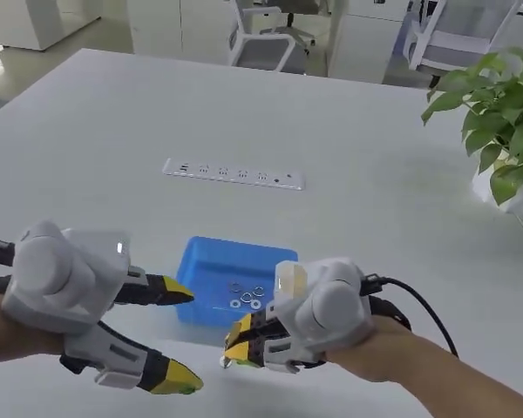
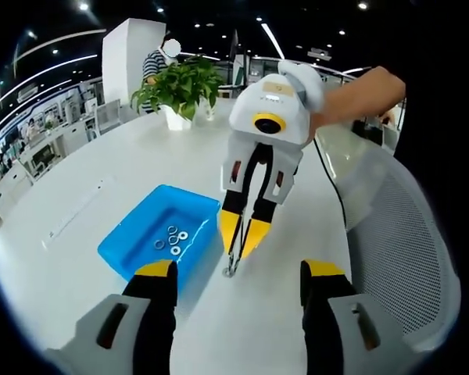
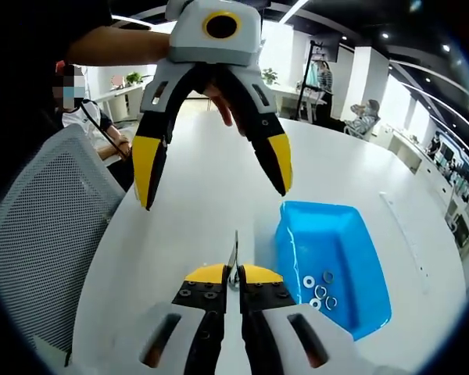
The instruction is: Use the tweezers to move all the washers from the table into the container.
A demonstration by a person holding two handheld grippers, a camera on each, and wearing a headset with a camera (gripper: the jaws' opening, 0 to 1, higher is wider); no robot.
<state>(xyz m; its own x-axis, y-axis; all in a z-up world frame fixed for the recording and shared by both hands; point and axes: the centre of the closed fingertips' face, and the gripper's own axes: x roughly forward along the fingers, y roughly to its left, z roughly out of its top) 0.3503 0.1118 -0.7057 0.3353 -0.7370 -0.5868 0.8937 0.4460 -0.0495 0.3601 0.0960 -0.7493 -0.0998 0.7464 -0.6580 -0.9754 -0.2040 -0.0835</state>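
Observation:
A blue container [image 1: 211,266] sits on the white table with several washers [image 1: 247,296] inside it; it also shows in the left gripper view [image 2: 144,234] and the right gripper view [image 3: 352,242]. My right gripper [image 1: 233,345] hovers at the container's near right corner, shut on thin metal tweezers [image 3: 234,254] that point down at the table. The tweezers' tip [image 2: 230,269] is just above the tabletop; whether it holds a washer is too small to tell. My left gripper [image 1: 189,338] is open beside the container's near left corner, facing the right gripper [image 2: 242,242].
A white power strip [image 1: 234,173] lies beyond the container. A potted plant [image 1: 497,113] stands at the table's right edge. Office chairs [image 1: 261,35] stand behind the far edge. A grey mesh chair [image 3: 47,226] is close to the near edge.

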